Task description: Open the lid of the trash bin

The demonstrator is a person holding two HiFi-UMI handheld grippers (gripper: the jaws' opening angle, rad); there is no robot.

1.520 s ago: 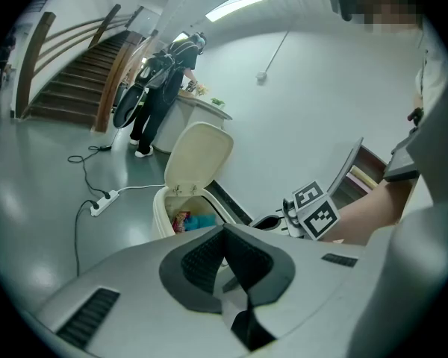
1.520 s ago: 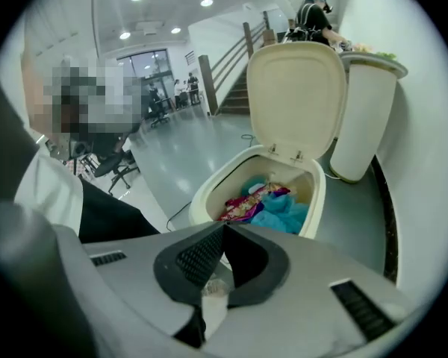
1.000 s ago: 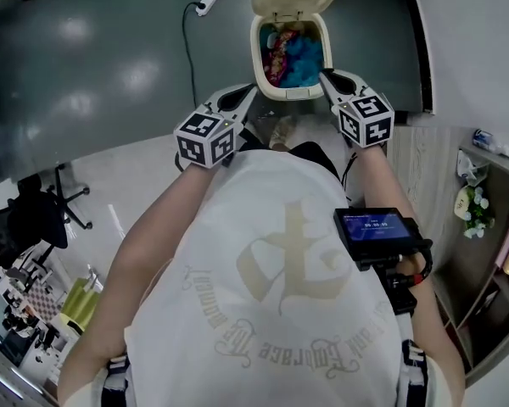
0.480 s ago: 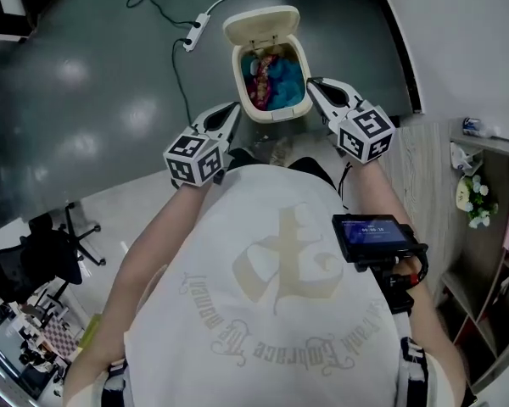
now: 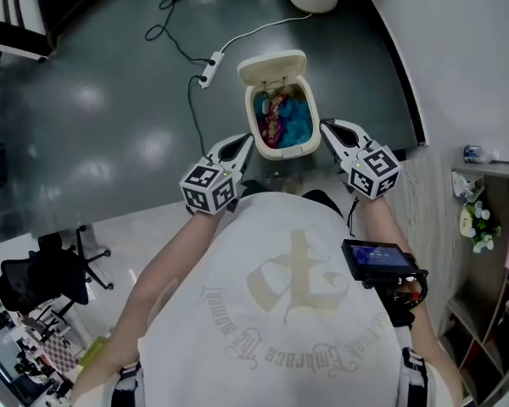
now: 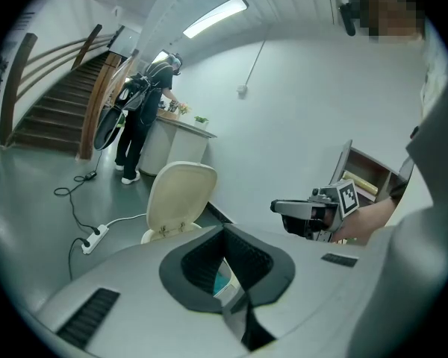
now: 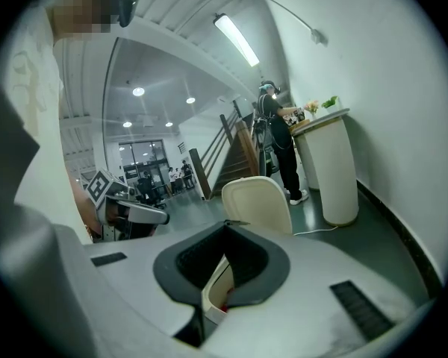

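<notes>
The trash bin [image 5: 285, 150] stands on the dark floor [image 5: 110, 100] with its lid [image 5: 273, 68] already swung up, upright on the hinge at the bin's far edge. Inside the bin I see crumpled blue and reddish waste [image 5: 282, 120], filling it fairly high.

My left tongs [image 5: 246, 142] hang just beside the bin's near left corner, apart from the rim. In the left gripper view the jaw tips meet with nothing between them, and the bin's wall shows through the rounded gap behind the tips. My right tongs [image 5: 325, 127] sit just beside the bin's right wall. Their tips are together too, and empty. They look as if they are not touching the plastic, though the angle makes that hard to confirm.

A white power strip [image 5: 209, 69] lies on the floor to the bin's far left, its cable [image 5: 171, 24] trailing away. A black office chair [image 5: 44, 278] stands well apart from the bin, on my near left. Beyond the bin, another person [image 6: 142, 118] stands at a pale counter [image 6: 181, 142], with a staircase [image 6: 56, 107] further off.
</notes>
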